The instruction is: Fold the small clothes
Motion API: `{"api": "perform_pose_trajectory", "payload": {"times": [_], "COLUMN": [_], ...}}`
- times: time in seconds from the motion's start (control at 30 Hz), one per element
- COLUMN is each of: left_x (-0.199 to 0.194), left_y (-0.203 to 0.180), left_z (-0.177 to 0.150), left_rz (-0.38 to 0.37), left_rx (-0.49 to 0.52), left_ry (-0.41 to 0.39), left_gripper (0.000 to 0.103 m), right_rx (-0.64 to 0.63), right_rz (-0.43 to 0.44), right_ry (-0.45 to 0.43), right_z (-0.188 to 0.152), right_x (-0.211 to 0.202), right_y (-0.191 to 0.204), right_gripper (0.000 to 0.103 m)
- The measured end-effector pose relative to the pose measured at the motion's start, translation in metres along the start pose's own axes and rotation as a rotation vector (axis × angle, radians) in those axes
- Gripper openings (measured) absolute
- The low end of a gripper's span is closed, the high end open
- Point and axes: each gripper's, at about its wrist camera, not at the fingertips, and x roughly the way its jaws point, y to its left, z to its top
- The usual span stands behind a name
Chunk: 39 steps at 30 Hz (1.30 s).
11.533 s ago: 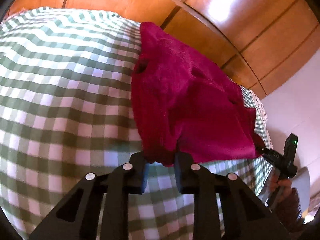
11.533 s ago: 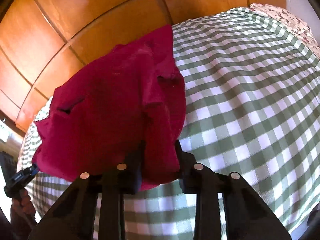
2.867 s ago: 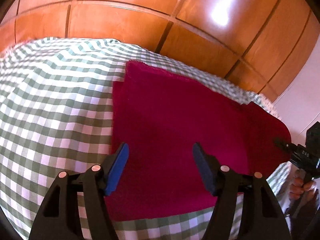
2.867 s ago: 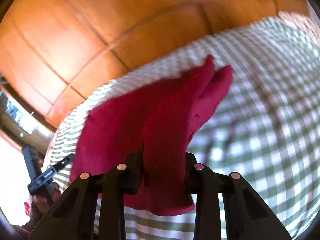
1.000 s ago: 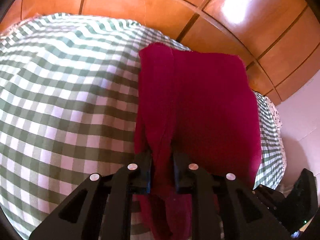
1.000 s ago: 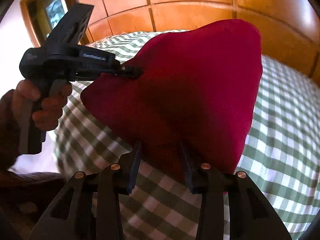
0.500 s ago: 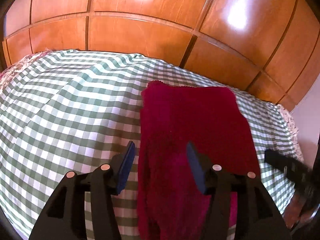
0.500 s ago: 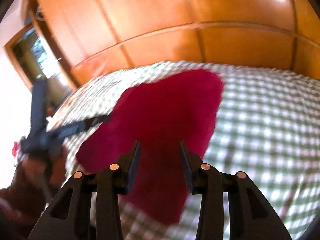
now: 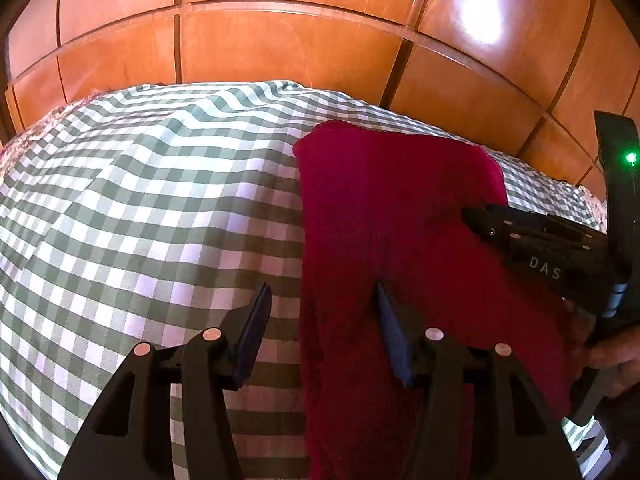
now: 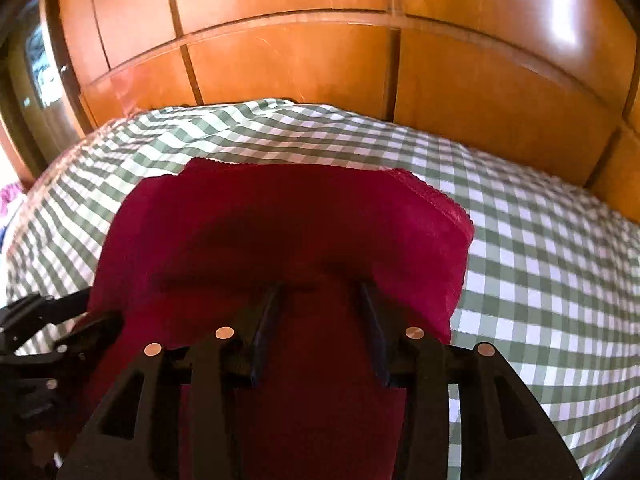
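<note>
Glossy orange wooden panelling (image 9: pixel 288 56) fills the far side of both views. Below it is a bed under a green-and-white checked cloth (image 9: pixel 140 208), which takes up most of the frame.

The crimson knitted garment (image 9: pixel 392 216) lies flat on the cloth, folded into a long strip running near to far. Seen from my left wrist it sits right of centre; seen from my right wrist it's dead ahead, its scalloped far edge lying across the checks and a doubled layer showing at the right side.

My left gripper (image 9: pixel 320 326) has its jaws wide apart and grips nothing. One finger is over bare cloth, the other over the garment's left margin. My right gripper (image 10: pixel 318 316) is also spread, empty, poised above the near part of the garment; whether the tips touch the fabric I can't tell. From the left wrist it shows as a black body at the right edge, pointing in over the cloth.

My read: lengthwise fold is done and laid down, both tongs released. Next likely a cross fold: take the near end at both corners, carry it to the far edge, line up the hems. Risk is pinching only the top layer and peeling the strip open.
</note>
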Motion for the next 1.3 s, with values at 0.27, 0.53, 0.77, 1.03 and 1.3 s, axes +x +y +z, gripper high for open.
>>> {"api": "perform_pose_trajectory", "payload": {"times": [0.27,0.53,0.77,1.03,1.3], "left_x": [-0.006,-0.014,-0.017,-0.01,0.007], "left_y": [0.002,0.002,0.005,0.027,0.057], "left_z": [-0.003,-0.005,-0.007,-0.012,-0.02], "left_rz": [-0.012,-0.009,-0.02,-0.111,-0.299], "left_rx": [-0.015,0.006,-0.003,-0.057,-0.148], "left_ry": [-0.014,-0.019,-0.001,0.014,0.035], "left_gripper": [0.053,0.053,0.053,0.066,0.058], "right_rx": [0.022,0.04,0.163,0.402,0.41], "right_rz": [0.032,0.075,0.128,0.347,0.515], "right_ry": [-0.019,-0.054,-0.07,0.037,0.093], "right_z": [-0.001,-0.001,-0.013,-0.056,-0.058], "right_x": [-0.003,-0.019,-0.04,-0.026,0.001], "right_y": [-0.008,-0.006,-0.029,-0.071,-0.049], "right_gripper": [0.044,0.087,0.091,0.092,0.081]}}
